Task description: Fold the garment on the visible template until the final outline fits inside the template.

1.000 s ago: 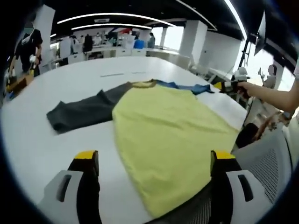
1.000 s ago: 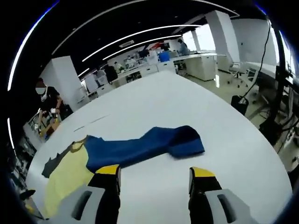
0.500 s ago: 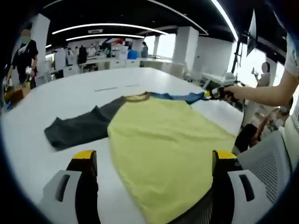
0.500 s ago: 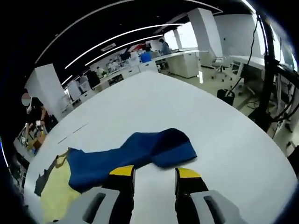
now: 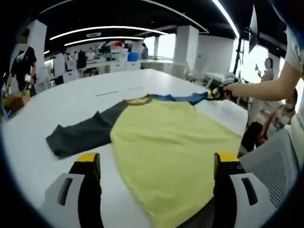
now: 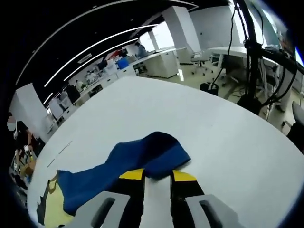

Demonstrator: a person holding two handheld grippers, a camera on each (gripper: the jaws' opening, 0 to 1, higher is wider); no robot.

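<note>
Right gripper (image 6: 156, 175): jaws drawn close together with a narrow gap, yellow tips set at the near edge of the blue sleeve's cuff; whether cloth is pinched between them cannot be told. In the left gripper view it shows small in the person's hand (image 5: 232, 89), at the sleeve's far end.

Left gripper (image 5: 156, 159): jaws spread wide apart, empty, yellow tips hanging over the near hem of the garment, one on each side of the yellow body.

Garment (image 5: 171, 142): a shirt lying flat on the white table (image 5: 71, 102), yellow body nearest the left gripper, collar on the far side.

Blue sleeve (image 6: 128, 159): runs from the yellow body out to the right gripper, with a darker cuff; slightly rumpled, lying on the table.

Grey sleeve (image 5: 85, 133): stretched out flat from the opposite shoulder of the garment, away from the blue sleeve.

Table: wide, white, rounded edge; two thin dark marks (image 5: 116, 91) on its surface beyond the garment's collar.

Chair (image 5: 270, 164): grey mesh, just beside the garment's hem, off the table edge.

Background: open office with white desks (image 6: 156, 59), ceiling light strips (image 5: 114, 29), and people standing well beyond the garment.
</note>
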